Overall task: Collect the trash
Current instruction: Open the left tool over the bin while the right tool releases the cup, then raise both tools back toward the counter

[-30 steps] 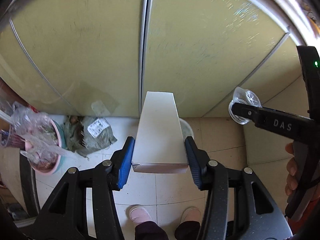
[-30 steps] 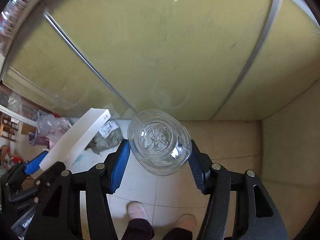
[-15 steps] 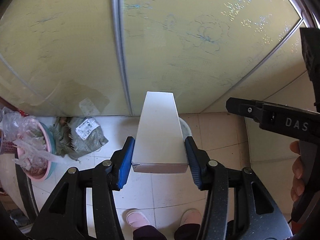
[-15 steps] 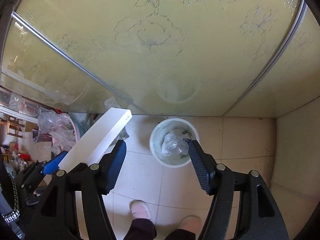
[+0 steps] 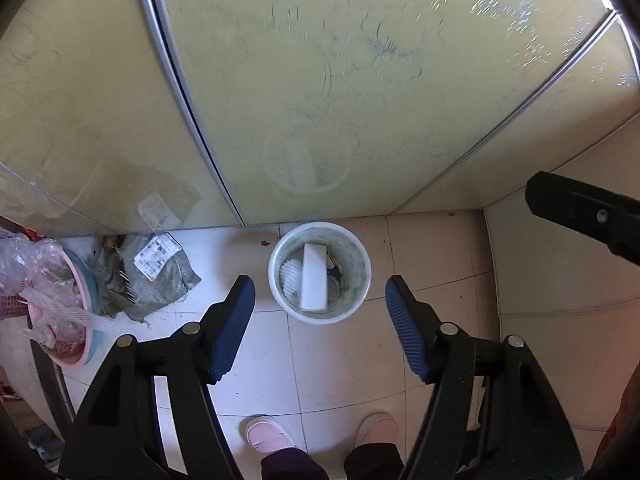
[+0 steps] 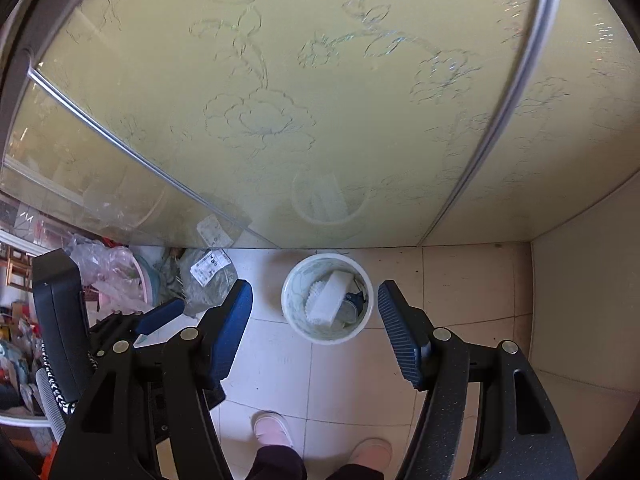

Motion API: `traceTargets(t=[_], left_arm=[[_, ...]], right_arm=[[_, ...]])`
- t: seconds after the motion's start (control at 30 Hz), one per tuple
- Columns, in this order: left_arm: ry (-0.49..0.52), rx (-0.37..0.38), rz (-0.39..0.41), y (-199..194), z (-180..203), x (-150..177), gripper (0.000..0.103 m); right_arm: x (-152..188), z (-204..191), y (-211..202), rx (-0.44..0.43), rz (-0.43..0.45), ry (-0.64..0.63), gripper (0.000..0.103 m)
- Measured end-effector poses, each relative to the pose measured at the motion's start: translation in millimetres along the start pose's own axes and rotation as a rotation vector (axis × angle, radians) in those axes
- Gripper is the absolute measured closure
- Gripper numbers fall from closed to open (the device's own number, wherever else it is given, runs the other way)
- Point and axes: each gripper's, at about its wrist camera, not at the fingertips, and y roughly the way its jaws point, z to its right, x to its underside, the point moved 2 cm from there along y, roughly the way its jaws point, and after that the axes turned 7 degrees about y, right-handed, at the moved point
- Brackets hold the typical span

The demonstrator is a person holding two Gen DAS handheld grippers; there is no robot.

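Observation:
A white round trash bin [image 5: 358, 252] stands on the tiled floor against a frosted glass door. A long white box [image 5: 314, 278] lies inside it, beside white foam netting and a clear plastic item. My left gripper [image 5: 320, 292] is open and empty, held high above the bin. My right gripper [image 6: 315, 296] is open and empty too, above the same bin [image 6: 294, 312], where the white box [image 6: 330, 298] shows. The right gripper's finger [image 5: 580, 212] shows at the right in the left wrist view.
A grey parcel bag with a label [image 5: 158, 276] lies on the floor left of the bin. A pink basin with plastic bags [image 5: 56, 308] stands further left. The person's pink slippers [image 5: 268, 438] are below. A wall corner [image 6: 532, 320] closes the right side.
My right gripper opened and the clear plastic item fell into the bin. Then my left gripper opened and the white box dropped into the bin.

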Motion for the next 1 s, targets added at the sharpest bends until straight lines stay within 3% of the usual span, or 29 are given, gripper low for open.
traceTargets(t=[0.17,0.43,0.77,1.0], left_arm=[[0.017,-0.02,0.028,-40,-1,-8,0.036],[0.032,-0.035,0.165,-180,1,-37,0.036],[0.079,-0.024,0.389,-370,-9,-62,0.036],[0.128,-0.034,0.55,-476,-18,-77,0.03]], right_arm=[[-5,-4,-32,0.006,0.018,0.011,0.041],[-16,-29,-136,0.008,0.111,0.021,0.041],[-21,-80,-311,0.057,0.389,0.003,0.042],[-16,-119,-397,0.09,0.585,0.01,0.038]])
